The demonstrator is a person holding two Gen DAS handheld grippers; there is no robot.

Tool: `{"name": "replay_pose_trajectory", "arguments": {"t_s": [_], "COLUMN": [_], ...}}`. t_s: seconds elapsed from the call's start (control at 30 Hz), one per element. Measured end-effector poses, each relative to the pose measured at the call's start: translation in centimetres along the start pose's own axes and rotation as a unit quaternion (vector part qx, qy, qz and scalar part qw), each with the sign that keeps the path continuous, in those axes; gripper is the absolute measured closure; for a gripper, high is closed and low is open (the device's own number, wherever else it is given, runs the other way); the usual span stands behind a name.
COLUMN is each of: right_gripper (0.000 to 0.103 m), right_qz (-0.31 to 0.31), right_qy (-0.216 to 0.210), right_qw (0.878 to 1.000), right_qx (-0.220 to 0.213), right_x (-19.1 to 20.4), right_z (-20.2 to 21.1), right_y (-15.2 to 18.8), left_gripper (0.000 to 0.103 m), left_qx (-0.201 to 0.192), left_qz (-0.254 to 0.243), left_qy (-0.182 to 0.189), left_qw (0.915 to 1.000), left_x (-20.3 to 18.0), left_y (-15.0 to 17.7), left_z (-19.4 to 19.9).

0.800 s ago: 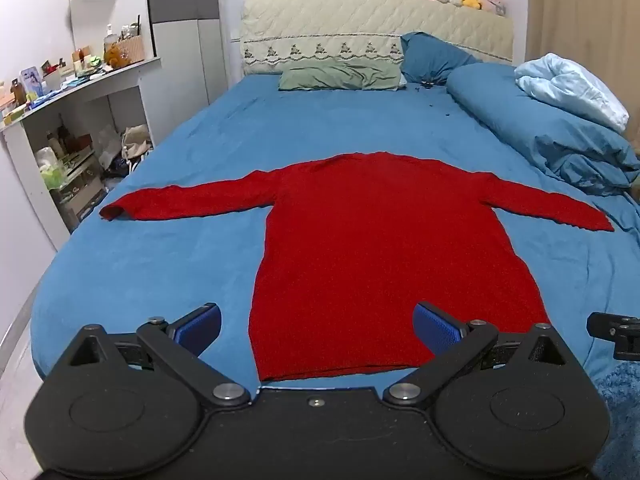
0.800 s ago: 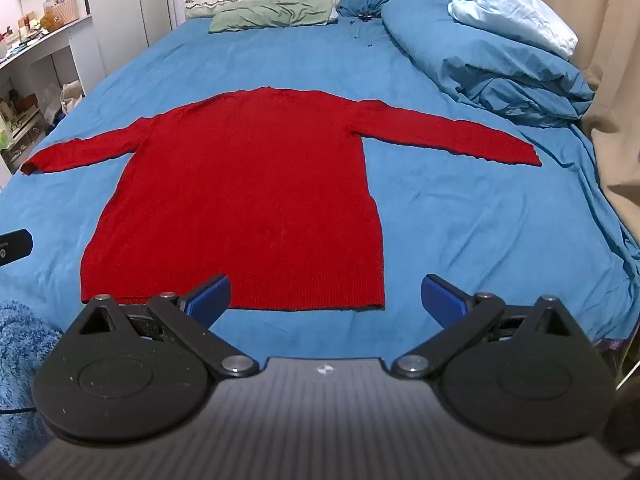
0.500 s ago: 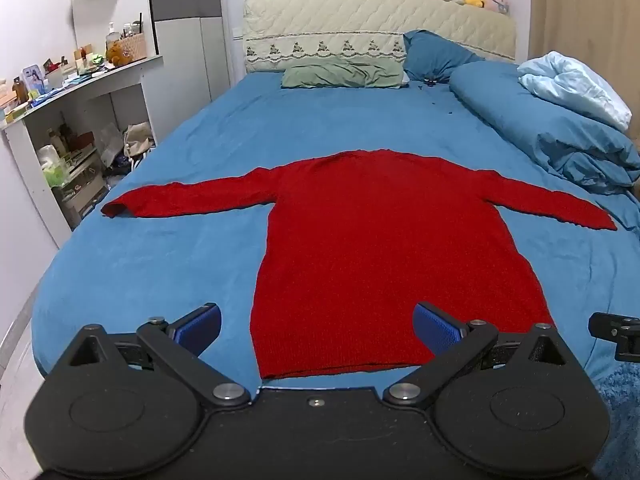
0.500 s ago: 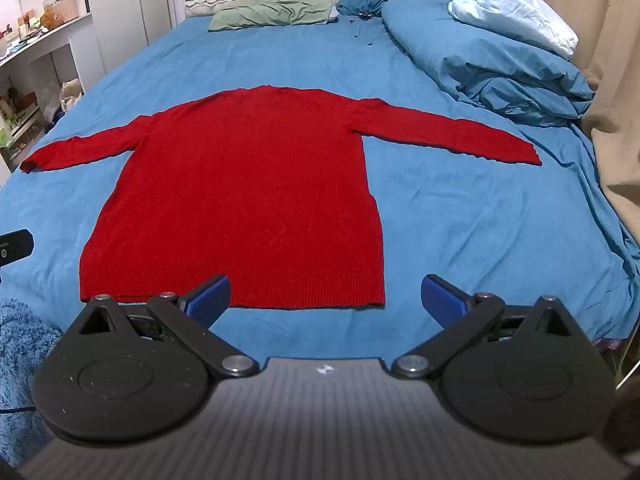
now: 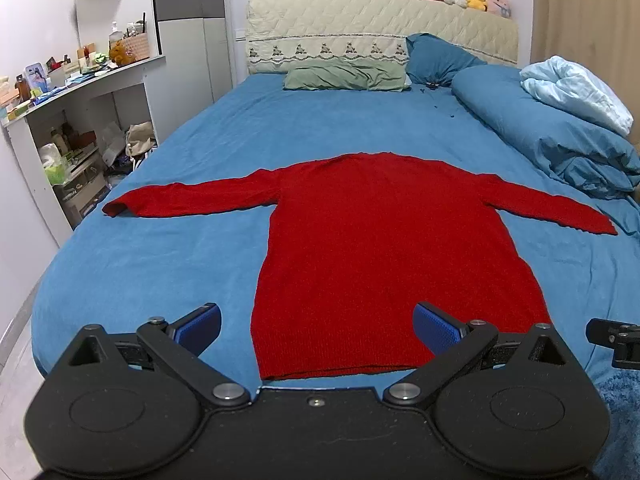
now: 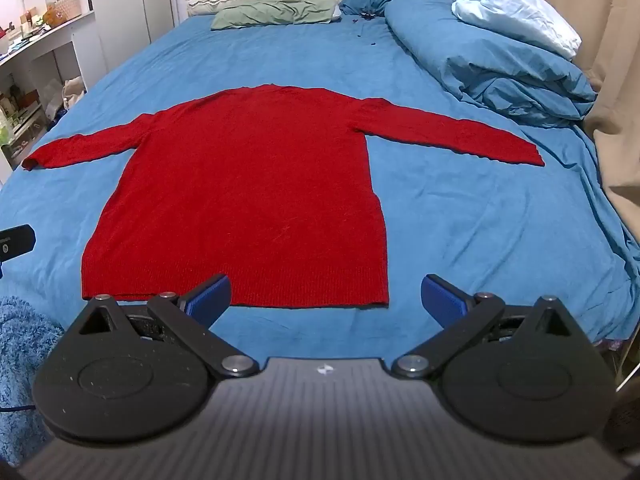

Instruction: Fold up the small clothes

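Note:
A red long-sleeved sweater [image 5: 380, 248] lies flat on the blue bed, both sleeves spread out sideways, hem toward me; it also shows in the right wrist view [image 6: 256, 192]. My left gripper [image 5: 318, 330] is open and empty, hovering over the left part of the hem. My right gripper [image 6: 325, 296] is open and empty, hovering just short of the hem's right part. The right gripper's edge shows at the far right of the left wrist view [image 5: 616, 338].
A rolled blue duvet [image 5: 548, 136] with a pale blue blanket [image 5: 576, 92] lies along the bed's right side. Pillows [image 5: 344, 76] and a headboard are at the far end. A cluttered white shelf unit [image 5: 80, 120] stands left. A fluffy blue rug [image 6: 20, 352] is below.
Both grippers have edged slightly forward toward the sweater's hem. The sweater has not moved.

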State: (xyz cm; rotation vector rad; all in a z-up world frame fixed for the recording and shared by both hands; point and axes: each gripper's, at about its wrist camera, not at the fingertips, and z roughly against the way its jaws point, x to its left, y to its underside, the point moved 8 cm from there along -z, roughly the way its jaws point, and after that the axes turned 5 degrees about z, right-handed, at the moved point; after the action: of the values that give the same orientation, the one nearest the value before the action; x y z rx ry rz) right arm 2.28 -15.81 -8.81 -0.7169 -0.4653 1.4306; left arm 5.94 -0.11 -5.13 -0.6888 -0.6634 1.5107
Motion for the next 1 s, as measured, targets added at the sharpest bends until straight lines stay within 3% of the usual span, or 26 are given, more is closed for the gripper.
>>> {"name": "replay_pose_trajectory", "arguments": {"t_s": [1.0], "right_gripper": [0.0], "right_qz": [0.003], "right_qy": [0.0], "right_qw": [1.0], "right_qx": [-0.002], "right_x": [0.02], "right_z": [0.03], "right_y": [-0.13], "left_gripper": [0.0], "left_qx": [-0.004], "left_qz": [-0.001], "left_qy": [-0.007], "left_qw": [1.0], "left_x": [-0.19], "left_y": [0.03], "left_z": [0.01]}}
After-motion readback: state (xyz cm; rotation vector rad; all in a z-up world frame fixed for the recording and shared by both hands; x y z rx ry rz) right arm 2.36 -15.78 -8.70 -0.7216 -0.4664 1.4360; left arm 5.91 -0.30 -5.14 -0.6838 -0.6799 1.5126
